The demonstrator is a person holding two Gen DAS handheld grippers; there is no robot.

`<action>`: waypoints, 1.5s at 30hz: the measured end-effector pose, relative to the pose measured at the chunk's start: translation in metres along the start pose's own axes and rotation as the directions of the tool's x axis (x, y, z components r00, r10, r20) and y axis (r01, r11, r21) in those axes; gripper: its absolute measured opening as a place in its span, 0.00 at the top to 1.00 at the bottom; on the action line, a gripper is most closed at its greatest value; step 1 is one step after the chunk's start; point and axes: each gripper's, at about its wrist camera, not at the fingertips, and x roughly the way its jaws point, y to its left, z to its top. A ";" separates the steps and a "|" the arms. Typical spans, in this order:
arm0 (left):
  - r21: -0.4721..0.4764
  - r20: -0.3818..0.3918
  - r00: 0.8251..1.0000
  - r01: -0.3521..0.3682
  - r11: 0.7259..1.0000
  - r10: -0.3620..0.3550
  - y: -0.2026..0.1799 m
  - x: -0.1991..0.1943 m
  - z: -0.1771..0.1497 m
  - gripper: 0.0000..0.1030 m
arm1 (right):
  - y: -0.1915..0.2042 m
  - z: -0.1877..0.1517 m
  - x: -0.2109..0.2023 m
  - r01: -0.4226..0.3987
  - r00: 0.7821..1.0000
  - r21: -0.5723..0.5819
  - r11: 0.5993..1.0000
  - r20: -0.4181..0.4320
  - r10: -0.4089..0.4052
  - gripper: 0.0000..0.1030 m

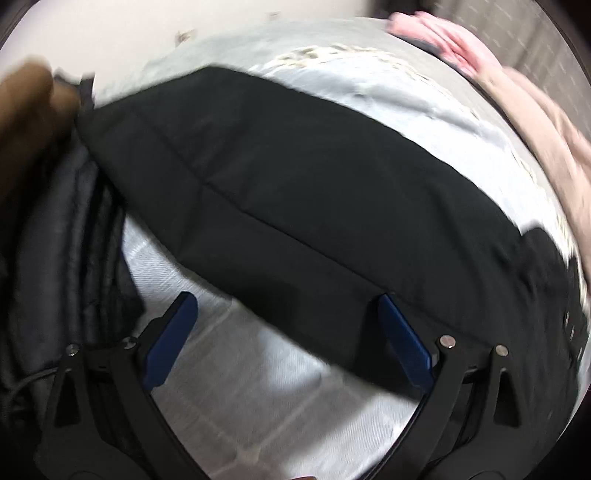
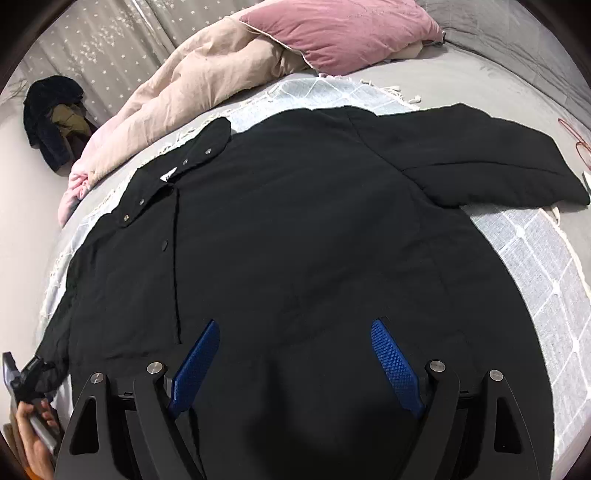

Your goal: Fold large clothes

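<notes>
A black jacket (image 2: 295,221) lies spread flat on a pale checked throw (image 2: 535,258) over a grey bed. Its snap-button collar (image 2: 177,173) is at the upper left and one sleeve (image 2: 480,155) reaches out to the upper right. My right gripper (image 2: 294,323) hovers open over the jacket's lower body, with nothing between its blue pads (image 2: 395,365). The left wrist view is blurred. There a black sleeve-like part of the jacket (image 1: 277,192) runs slantwise across the throw (image 1: 258,387). My left gripper (image 1: 286,297) stands wide open at that part's near edge, gripping nothing.
A pink pillow (image 2: 343,33) and a beige duvet (image 2: 192,81) are bunched at the head of the bed. Dark clothes (image 2: 55,118) are piled by the starred curtain at far left. A red hanger (image 2: 580,144) lies at the right edge. A hand (image 2: 33,443) shows at bottom left.
</notes>
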 end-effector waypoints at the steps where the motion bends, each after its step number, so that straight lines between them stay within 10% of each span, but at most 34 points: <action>1: -0.034 0.003 1.000 0.006 0.999 -0.006 0.003 0.005 0.002 0.03 | 0.001 -0.001 0.000 -0.001 1.000 -0.012 1.000 0.005 0.001 0.17; 7: -0.176 0.128 0.991 -0.004 0.984 0.027 0.011 0.012 0.025 0.07 | -0.012 0.001 0.008 0.004 1.000 0.022 1.000 -0.003 -0.004 0.17; 11: -0.262 0.167 0.985 -0.005 0.965 0.050 0.025 0.006 0.041 0.78 | -0.021 0.002 0.016 -0.046 0.998 0.087 0.995 -0.035 0.049 0.17; 14: -0.281 0.220 0.975 0.087 0.956 -0.024 0.027 -0.018 0.049 0.89 | -0.019 0.002 0.018 -0.053 0.998 0.075 0.996 -0.037 0.056 0.17; 20: -0.039 0.473 0.855 0.264 0.964 -0.215 -0.019 -0.122 0.039 0.90 | -0.014 0.003 0.018 -0.071 0.997 0.069 0.995 -0.024 0.073 0.17; 25: 0.165 0.495 0.748 0.419 0.893 -0.442 -0.072 -0.190 0.010 0.90 | 0.001 0.000 0.016 -0.102 0.994 0.019 0.995 -0.022 0.103 0.17; 31: 0.358 0.389 0.696 0.489 0.795 -0.603 -0.138 -0.222 -0.020 0.90 | 0.012 -0.001 0.020 -0.111 0.993 -0.009 0.994 -0.034 0.111 0.17; 36: 0.553 0.150 0.678 0.546 0.629 -0.720 -0.204 -0.227 -0.067 0.89 | 0.016 0.002 0.020 -0.108 0.994 -0.019 0.994 -0.024 0.108 0.17; 38: 0.650 -0.026 0.658 0.583 0.488 -0.752 -0.229 -0.223 -0.095 0.73 | 0.018 0.003 0.020 -0.110 0.994 -0.031 0.993 -0.018 0.109 0.17; 40: 0.735 -0.294 0.641 0.626 0.261 -0.708 -0.257 -0.214 -0.130 0.50 | 0.020 0.004 0.021 -0.117 0.993 -0.039 0.992 -0.016 0.116 0.17; 42: 0.797 -0.403 0.655 0.595 0.107 -0.639 -0.263 -0.210 -0.161 0.49 | 0.020 0.004 0.023 -0.129 0.992 -0.041 0.991 -0.016 0.128 0.17; 45: 0.870 -0.335 0.677 0.489 0.060 -0.655 -0.245 -0.215 -0.164 0.39 | 0.020 0.007 0.026 -0.152 0.988 -0.039 0.988 -0.020 0.151 0.17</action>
